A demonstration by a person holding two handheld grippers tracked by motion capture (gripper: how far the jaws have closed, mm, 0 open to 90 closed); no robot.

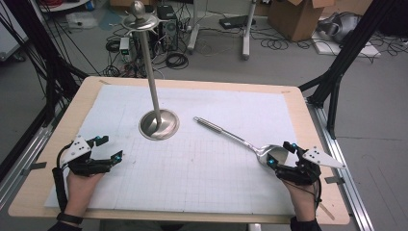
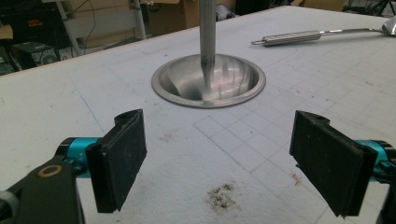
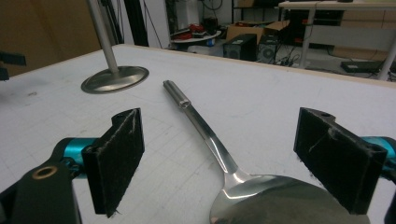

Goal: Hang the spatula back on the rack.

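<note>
A steel stand [image 1: 159, 124] with a round dished base and a tall pole topped by a hook ring and knob [image 1: 139, 19] rises at the mat's centre-left. A large steel spoon [image 1: 231, 136] lies flat to its right, handle toward the stand, bowl [image 1: 270, 155] near my right gripper [image 1: 279, 154]. That gripper is open, its jaws on either side of the spoon's bowl [image 3: 275, 200] without touching it. My left gripper [image 1: 109, 147] rests open at the mat's near left, facing the stand's base [image 2: 208, 80], nothing between its pads [image 2: 119, 158].
A white gridded mat [image 1: 192, 159] covers a wooden table [image 1: 317, 144]. Black frame posts [image 1: 346, 53] stand at both far corners. Beyond the table, cables, boxes [image 1: 298, 17] and equipment lie on the floor.
</note>
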